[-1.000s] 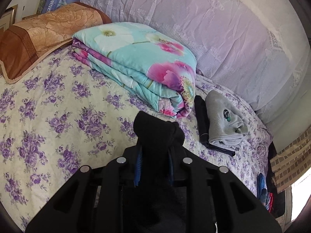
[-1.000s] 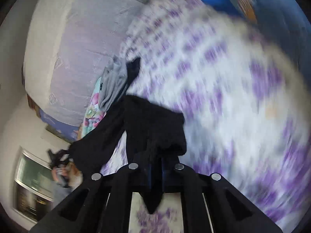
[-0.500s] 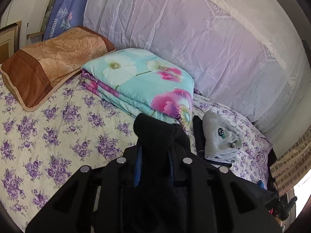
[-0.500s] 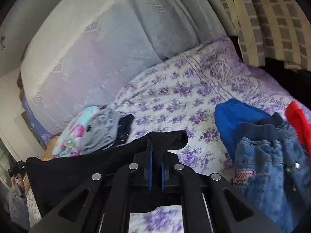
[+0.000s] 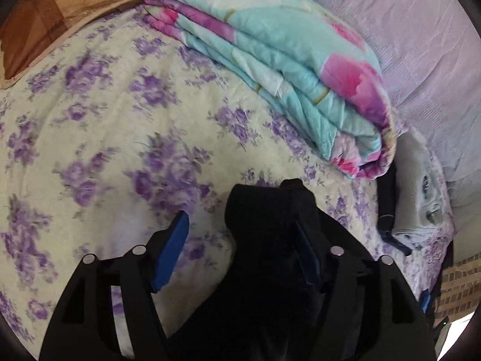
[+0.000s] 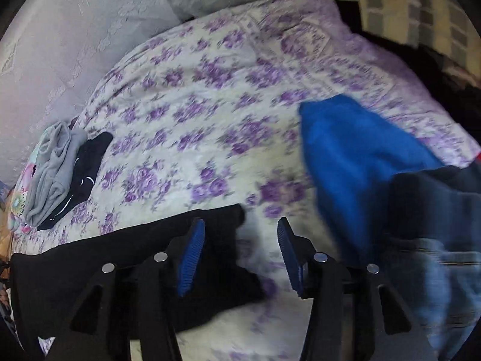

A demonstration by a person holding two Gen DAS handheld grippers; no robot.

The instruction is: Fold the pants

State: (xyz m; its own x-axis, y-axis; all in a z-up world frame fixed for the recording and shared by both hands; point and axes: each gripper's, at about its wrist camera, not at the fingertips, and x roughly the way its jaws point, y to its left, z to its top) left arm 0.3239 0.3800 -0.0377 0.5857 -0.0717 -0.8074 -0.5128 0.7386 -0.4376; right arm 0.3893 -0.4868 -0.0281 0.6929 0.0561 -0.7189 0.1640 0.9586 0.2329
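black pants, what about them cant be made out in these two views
- Left wrist view: the black pants lie over the left gripper, covering its right finger; the gripper body and the bottom edge cut off the rest.
- Right wrist view: the right gripper body hides their near edge; the left frame edge cuts them off.
- Neither view shows waistband or leg ends, so fold progress cannot be judged.

Nothing readable here: the small dark emblem on the folded grey garment point(image 5: 425, 180), out at three o'clock, stays illegible.
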